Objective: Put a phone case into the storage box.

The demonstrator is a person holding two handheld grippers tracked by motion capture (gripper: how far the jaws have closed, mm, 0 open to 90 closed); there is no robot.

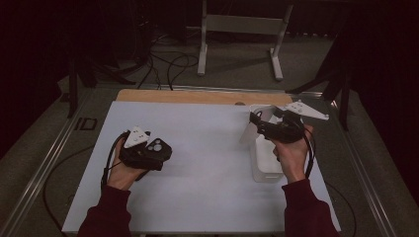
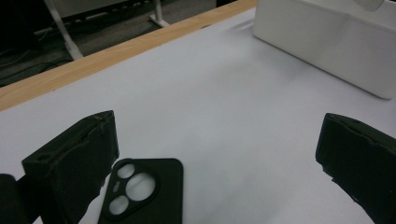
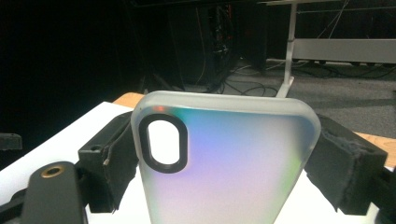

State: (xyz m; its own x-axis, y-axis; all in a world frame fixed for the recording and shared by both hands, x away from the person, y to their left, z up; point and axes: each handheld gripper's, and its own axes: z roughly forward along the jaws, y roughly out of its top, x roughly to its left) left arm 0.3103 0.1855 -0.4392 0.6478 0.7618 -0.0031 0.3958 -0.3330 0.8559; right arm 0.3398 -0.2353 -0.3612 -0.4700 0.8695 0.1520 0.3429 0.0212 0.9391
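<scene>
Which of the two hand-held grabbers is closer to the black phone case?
Left. The left gripper hovers right at the black phone case; the right gripper is across the table, holding a frosted phone case.

Dim room — perhaps carpeted floor [image 1: 237,74]

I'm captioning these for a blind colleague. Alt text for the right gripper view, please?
A frosted, iridescent phone case stands upright, clamped between the right gripper's two black jaws, its oval camera cutout at upper left. Behind lie the white table and a dark floor with cables.
</scene>
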